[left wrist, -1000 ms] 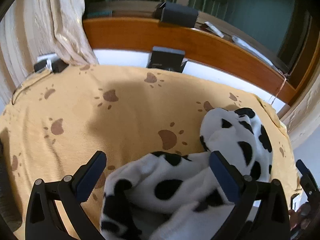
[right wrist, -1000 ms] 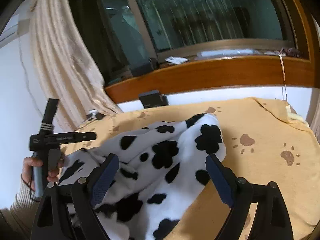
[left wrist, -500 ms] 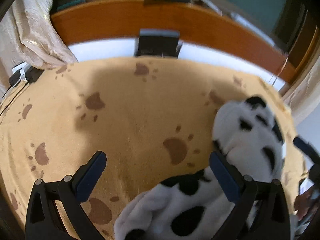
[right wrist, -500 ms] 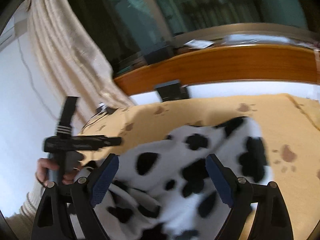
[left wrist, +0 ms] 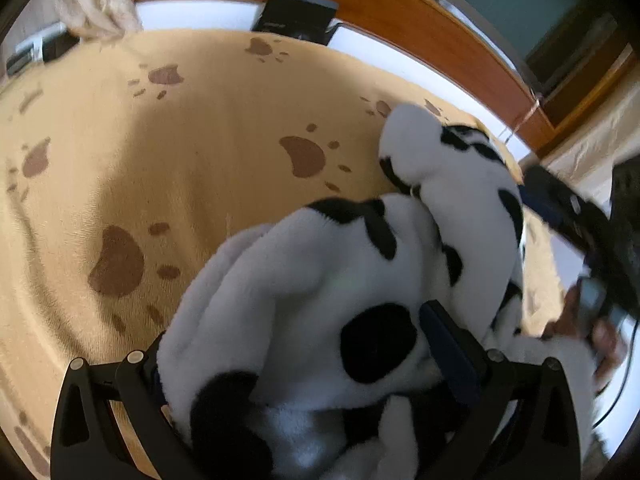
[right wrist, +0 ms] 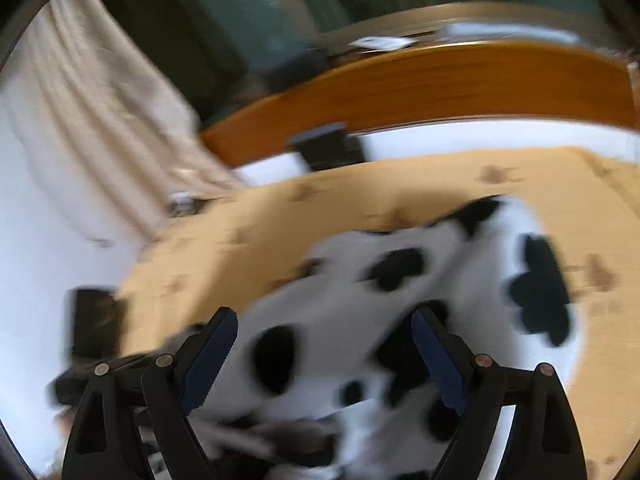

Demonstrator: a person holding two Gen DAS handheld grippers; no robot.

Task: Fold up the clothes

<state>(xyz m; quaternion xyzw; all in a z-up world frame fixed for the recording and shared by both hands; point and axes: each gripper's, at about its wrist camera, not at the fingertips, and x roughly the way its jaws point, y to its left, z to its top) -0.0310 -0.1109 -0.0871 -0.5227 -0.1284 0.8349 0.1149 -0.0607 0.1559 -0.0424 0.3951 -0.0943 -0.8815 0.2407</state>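
Note:
A fluffy white garment with black spots (left wrist: 320,280) lies bunched on a tan cover with brown paw prints (left wrist: 160,160). My left gripper (left wrist: 296,328) points steeply down over it with its jaws wide apart. The fabric bulges up between them and hides the left finger, while the right finger (left wrist: 448,344) shows. In the blurred right wrist view the garment (right wrist: 400,280) lies under and between the fingers of my right gripper (right wrist: 324,316), which is open and grips nothing. The right gripper (left wrist: 568,216) and the hand holding it (left wrist: 600,336) appear at the right edge.
A wooden sill (left wrist: 400,0) runs along the far side, with a black box (left wrist: 296,16) below it and a window above. A beige curtain (right wrist: 100,120) hangs at the left. A plug strip (left wrist: 32,48) lies by the cover's far left corner.
My left gripper has tipped down and sunk onto the garment, which now fills the space between its jaws. The right gripper has swung sideways over the garment, and its view is blurred.

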